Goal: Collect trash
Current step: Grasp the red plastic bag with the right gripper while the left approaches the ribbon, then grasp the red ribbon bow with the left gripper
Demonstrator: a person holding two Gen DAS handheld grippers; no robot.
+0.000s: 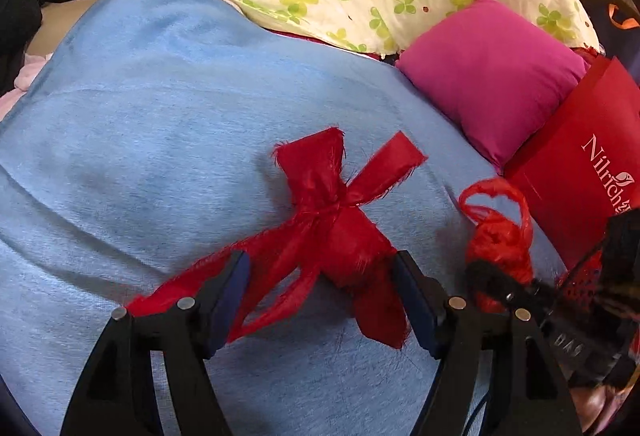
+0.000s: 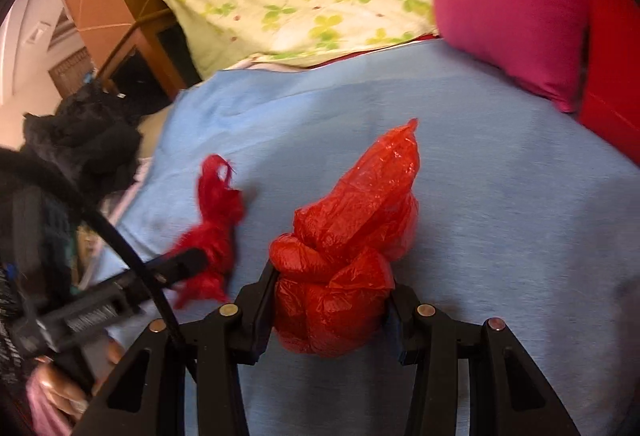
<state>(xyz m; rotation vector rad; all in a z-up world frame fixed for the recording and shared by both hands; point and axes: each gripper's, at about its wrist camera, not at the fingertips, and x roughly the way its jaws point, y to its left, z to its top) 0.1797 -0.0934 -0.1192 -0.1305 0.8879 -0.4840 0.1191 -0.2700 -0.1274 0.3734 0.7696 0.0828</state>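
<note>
Red frayed ribbon [image 1: 332, 224] is seen in the left wrist view lying on the blue sheet [image 1: 160, 140], between the spread, unclosed left tongs [image 1: 322, 300]; a tail could be snagged and dragged.

A knotted red plastic bag [image 2: 340, 256] is seen in the right wrist view, clamped in the right tongs [image 2: 330, 310]; slick film could slip free.
</note>
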